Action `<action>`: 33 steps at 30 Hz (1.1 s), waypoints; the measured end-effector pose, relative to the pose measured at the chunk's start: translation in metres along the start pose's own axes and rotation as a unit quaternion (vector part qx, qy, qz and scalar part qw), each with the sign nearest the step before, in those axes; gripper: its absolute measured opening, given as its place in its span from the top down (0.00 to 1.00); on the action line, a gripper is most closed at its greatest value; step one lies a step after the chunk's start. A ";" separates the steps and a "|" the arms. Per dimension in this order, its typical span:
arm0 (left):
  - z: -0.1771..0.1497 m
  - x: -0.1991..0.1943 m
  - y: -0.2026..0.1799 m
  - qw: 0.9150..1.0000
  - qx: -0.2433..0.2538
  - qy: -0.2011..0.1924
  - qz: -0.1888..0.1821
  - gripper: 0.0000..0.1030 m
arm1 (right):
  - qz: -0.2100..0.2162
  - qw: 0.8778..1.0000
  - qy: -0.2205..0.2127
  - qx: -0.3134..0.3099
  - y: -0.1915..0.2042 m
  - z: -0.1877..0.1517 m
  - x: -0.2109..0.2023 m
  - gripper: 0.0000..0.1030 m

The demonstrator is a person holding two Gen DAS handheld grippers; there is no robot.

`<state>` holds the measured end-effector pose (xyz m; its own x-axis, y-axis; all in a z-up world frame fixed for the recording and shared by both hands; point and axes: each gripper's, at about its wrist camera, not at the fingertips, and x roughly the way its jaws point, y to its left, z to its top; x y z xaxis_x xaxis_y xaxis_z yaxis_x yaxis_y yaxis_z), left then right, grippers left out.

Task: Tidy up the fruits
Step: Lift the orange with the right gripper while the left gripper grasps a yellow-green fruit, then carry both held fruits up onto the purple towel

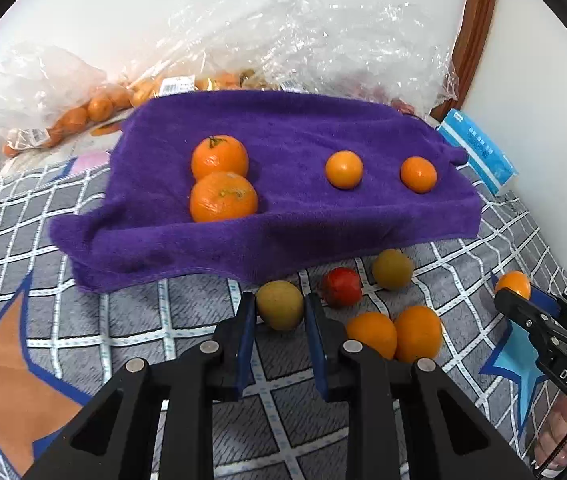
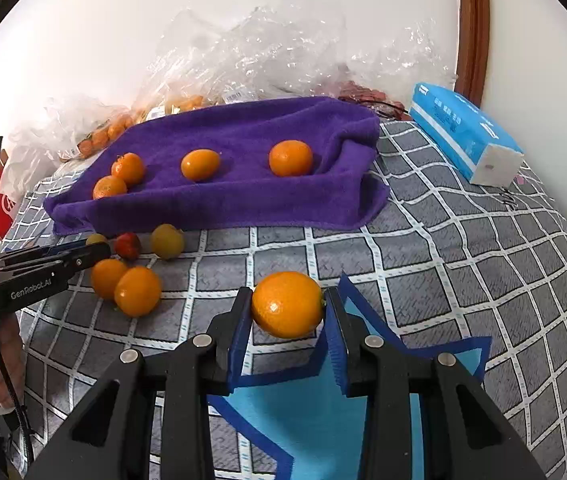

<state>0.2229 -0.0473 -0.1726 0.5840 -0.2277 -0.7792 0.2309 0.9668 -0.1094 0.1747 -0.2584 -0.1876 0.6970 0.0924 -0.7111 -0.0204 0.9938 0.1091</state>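
Observation:
A purple towel (image 1: 283, 216) (image 2: 243, 200) lies on the checked bedspread with several oranges on it: two large ones touching (image 1: 221, 178) and two small ones (image 1: 344, 169) (image 1: 418, 174). In front of it lie two yellow-green fruits (image 1: 280, 305) (image 1: 392, 269), a red fruit (image 1: 341, 286) and two oranges (image 1: 395, 334). My left gripper (image 1: 279, 306) closes around the nearer yellow-green fruit, jaws at its sides. My right gripper (image 2: 287, 306) is shut on an orange (image 2: 287, 305) and holds it above the bedspread; it also shows in the left wrist view (image 1: 513, 286).
Clear plastic bags with more oranges (image 1: 83, 112) pile up behind the towel against the white wall. A blue tissue pack (image 2: 463, 136) lies at the right. A brown wooden frame (image 2: 471, 28) stands at the back right. A red box (image 2: 1, 204) sits at the far left.

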 end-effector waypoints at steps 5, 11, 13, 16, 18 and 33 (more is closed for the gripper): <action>-0.004 -0.020 0.001 1.000 -0.004 -0.007 0.001 0.77 | 0.000 1.000 -0.011 -0.007 0.012 0.003 -0.010 0.66; -0.012 -0.038 0.006 1.000 -0.020 -0.005 0.003 0.77 | 0.004 1.000 -0.022 -0.011 0.023 0.002 -0.027 0.66; -0.013 -0.044 0.008 1.000 -0.025 -0.006 0.002 0.77 | 0.002 1.000 -0.022 -0.013 0.026 0.003 -0.032 0.66; -0.015 -0.055 0.010 1.000 -0.028 -0.012 0.007 0.77 | 0.002 1.000 -0.026 -0.017 0.029 0.007 -0.039 0.66; -0.014 -0.062 0.013 0.999 -0.028 -0.016 0.011 0.77 | 0.001 0.999 -0.031 -0.023 0.029 0.010 -0.045 0.66; 0.011 -0.102 0.028 0.997 -0.046 -0.064 0.011 0.77 | -0.016 0.998 -0.062 -0.019 0.030 0.042 -0.078 0.66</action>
<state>0.1786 0.0014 -0.0896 0.6840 -0.2126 -0.6978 0.1473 0.9771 -0.1532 0.1497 -0.2387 -0.0995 0.7814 0.0545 -0.6216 -0.0218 0.9980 0.0600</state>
